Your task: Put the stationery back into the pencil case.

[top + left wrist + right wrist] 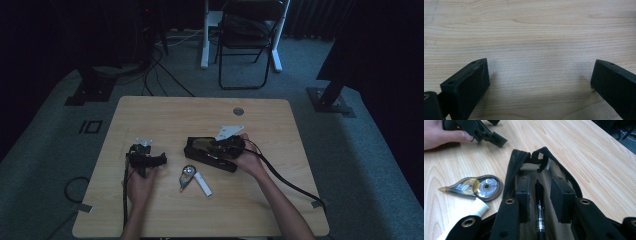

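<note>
A black pencil case (206, 156) lies unzipped at the middle of the table. My right gripper (227, 145) reaches into it from the right. In the right gripper view its jaws (541, 181) stand inside the case (511, 170) on either side of a black pen (539, 212). The pads are apart from the pen, so the gripper is open. My left gripper (150, 159) rests at the table's left, held by a hand. In its own view it (540, 67) is open wide over bare wood with nothing between the fingers.
A correction tape roller (187, 174) (481, 186) and a white stick-shaped item (203, 185) (477, 208) lie in front of the case, between the two hands. The left gripper (484, 132) and its hand appear beyond them. A folding chair (247, 35) stands behind the wooden table (200, 110).
</note>
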The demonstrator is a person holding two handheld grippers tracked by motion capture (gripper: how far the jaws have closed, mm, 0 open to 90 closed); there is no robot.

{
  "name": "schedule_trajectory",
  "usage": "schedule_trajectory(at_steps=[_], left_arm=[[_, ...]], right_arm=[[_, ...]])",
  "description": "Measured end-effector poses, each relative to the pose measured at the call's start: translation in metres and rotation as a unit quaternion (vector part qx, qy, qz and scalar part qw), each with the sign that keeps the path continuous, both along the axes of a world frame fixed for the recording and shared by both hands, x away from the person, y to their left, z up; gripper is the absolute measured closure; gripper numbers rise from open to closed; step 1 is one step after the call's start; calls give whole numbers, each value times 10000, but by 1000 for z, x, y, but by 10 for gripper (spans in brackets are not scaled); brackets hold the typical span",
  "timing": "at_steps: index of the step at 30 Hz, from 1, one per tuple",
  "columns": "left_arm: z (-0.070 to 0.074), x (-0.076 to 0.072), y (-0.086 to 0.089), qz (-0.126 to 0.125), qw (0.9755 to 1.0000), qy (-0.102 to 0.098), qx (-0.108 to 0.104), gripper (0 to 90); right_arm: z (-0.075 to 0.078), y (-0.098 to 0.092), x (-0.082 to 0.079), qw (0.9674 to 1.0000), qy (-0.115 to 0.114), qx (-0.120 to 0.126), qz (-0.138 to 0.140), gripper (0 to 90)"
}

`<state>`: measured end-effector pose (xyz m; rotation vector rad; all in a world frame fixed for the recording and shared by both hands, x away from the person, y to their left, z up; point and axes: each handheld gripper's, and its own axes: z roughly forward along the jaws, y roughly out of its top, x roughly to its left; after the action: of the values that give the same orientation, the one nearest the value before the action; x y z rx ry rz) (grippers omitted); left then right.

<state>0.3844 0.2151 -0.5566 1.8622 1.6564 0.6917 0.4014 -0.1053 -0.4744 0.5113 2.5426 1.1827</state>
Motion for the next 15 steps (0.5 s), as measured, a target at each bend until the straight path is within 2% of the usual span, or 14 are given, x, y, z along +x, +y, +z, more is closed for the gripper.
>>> schedule_trajectory(at_steps=[7, 15], left_arm=[[0, 0, 0, 0, 10000, 1, 0, 22], [0, 0, 0, -7, 10000, 6, 8, 22]], right_arm=[[6, -1, -8, 9999, -87, 97, 46, 693], [10, 0, -17, 9997, -85, 228, 104, 694]])
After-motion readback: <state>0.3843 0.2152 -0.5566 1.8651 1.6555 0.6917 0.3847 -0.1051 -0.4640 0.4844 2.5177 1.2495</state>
